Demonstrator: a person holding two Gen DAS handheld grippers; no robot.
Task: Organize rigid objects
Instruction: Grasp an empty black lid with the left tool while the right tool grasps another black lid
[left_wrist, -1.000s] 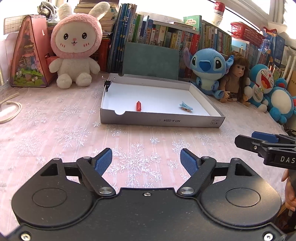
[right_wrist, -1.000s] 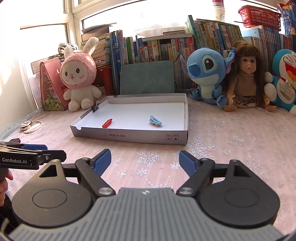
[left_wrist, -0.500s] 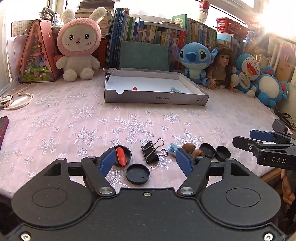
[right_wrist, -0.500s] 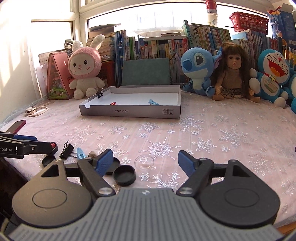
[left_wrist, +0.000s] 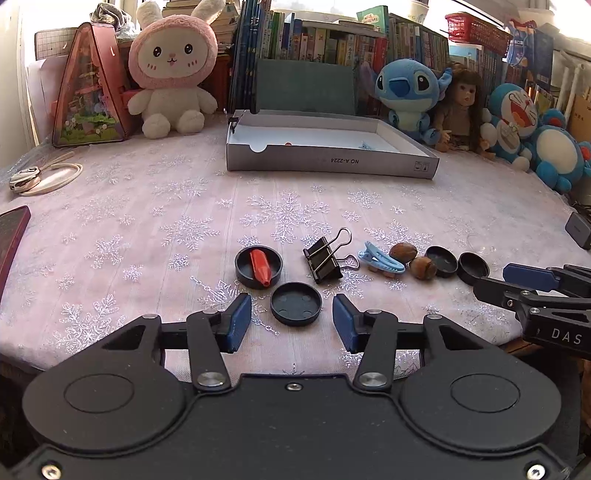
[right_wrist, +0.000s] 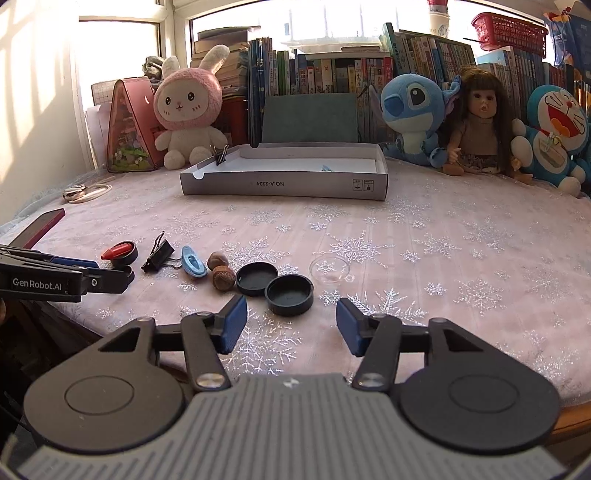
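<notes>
On the snowflake tablecloth (left_wrist: 184, 206), your left gripper (left_wrist: 291, 323) and right gripper (right_wrist: 290, 325) were both closing, half-open, holding nothing.

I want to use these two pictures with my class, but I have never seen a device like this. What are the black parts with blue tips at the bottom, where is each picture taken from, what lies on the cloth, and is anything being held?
A person holds one pincer tool in each hand. Each picture comes from a camera on a tool, looking along its blue-tipped fingers: the left tool in one view, the right tool in the other.

On the snowflake tablecloth lie black caps, one just ahead of the left tool and another ahead of the right. There is also a red piece in a cap, a binder clip, a blue hair clip and two nuts. Farther back stands an open grey box.

Both tools' jaws are closing, but nothing is between them; nothing is held.
</notes>
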